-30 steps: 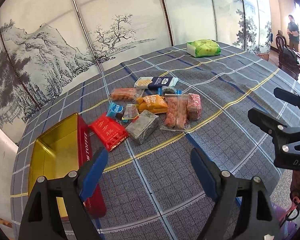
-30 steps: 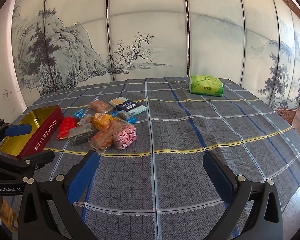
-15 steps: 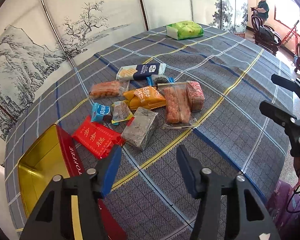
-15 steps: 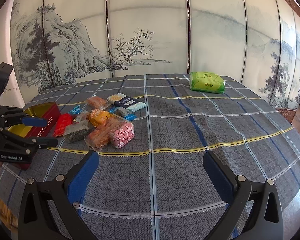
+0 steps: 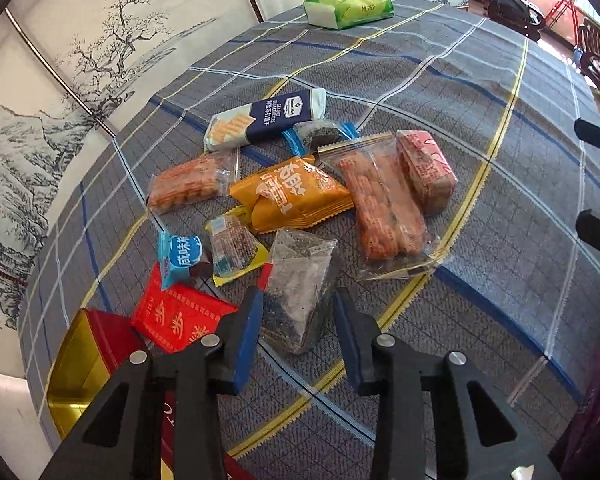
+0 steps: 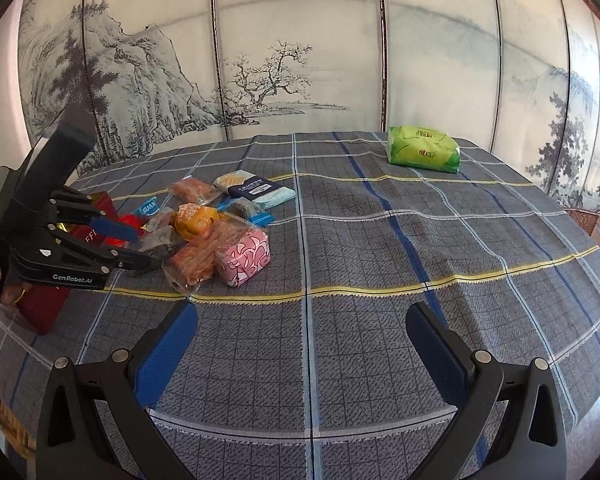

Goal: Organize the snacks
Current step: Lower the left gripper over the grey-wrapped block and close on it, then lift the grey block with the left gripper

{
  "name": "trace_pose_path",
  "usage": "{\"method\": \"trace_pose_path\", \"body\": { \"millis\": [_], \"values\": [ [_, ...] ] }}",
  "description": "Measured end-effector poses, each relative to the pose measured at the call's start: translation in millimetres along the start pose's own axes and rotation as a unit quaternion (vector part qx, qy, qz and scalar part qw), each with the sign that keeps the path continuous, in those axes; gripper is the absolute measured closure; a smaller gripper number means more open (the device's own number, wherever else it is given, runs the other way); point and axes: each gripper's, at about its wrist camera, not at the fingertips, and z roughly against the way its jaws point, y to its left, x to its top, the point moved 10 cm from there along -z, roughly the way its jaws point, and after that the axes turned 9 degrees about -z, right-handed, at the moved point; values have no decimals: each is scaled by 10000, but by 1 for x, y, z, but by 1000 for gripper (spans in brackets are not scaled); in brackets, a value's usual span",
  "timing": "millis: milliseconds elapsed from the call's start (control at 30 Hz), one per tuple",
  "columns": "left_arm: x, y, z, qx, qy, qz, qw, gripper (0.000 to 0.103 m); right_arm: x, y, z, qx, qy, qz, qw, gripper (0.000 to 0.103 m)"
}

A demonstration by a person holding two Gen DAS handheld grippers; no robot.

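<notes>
A pile of snack packets lies on the plaid tablecloth. My left gripper (image 5: 298, 312) is open, its blue pads either side of the near end of a clear packet of dark sesame snack (image 5: 300, 296). Beside it lie a red packet (image 5: 176, 320), a small blue packet (image 5: 179, 257), an orange packet (image 5: 292, 196), a clear bag of orange sticks (image 5: 384, 208) and a pink packet (image 5: 426, 170). A red tin with a gold inside (image 5: 80, 364) stands at the near left. My right gripper (image 6: 300, 344) is open and empty over bare cloth; the left gripper shows in its view (image 6: 136, 246).
A navy-and-white biscuit packet (image 5: 266, 118) lies behind the pile. A green packet (image 5: 348, 6) sits alone at the table's far side, also in the right wrist view (image 6: 422, 148). A painted folding screen stands behind the table. Chairs stand beyond the far right edge.
My left gripper has moved forward and down onto the pile and narrowed, coming to straddle the dark sesame packet. My right gripper has stayed put.
</notes>
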Motion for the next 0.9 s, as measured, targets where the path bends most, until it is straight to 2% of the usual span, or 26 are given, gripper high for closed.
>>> {"method": "trace_pose_path", "body": {
  "millis": [200, 267, 333, 433, 467, 500, 800, 900],
  "values": [
    [6, -1, -3, 62, -97, -112, 9999, 72, -1, 3, -3, -6, 49, 29, 10000, 0],
    [7, -3, -1, 106, -178, -141, 9997, 79, -2, 4, -4, -7, 74, 27, 10000, 0],
    [8, -4, 0, 150, -236, -71, 9996, 81, -4, 4, -5, -10, 103, 18, 9999, 0],
    [9, -5, 4, 162, -355, 112, 9992, 90, -5, 4, -5, -13, 131, 1, 9999, 0],
    [10, -7, 7, 78, -448, 177, 9988, 99, -5, 4, -4, -20, 132, 1, 9999, 0],
    [10, -8, 9, -44, -511, 310, 9982, 100, -5, 4, -4, -28, 130, 4, 9999, 0],
    [0, -15, 25, 87, -697, 861, 9938, 103, -2, 1, 0, -46, 101, -34, 9999, 0],
    [-7, -12, 36, -80, -842, 1145, 9898, 103, -1, 1, 1, -39, 86, -36, 9999, 0]
  ]
}}
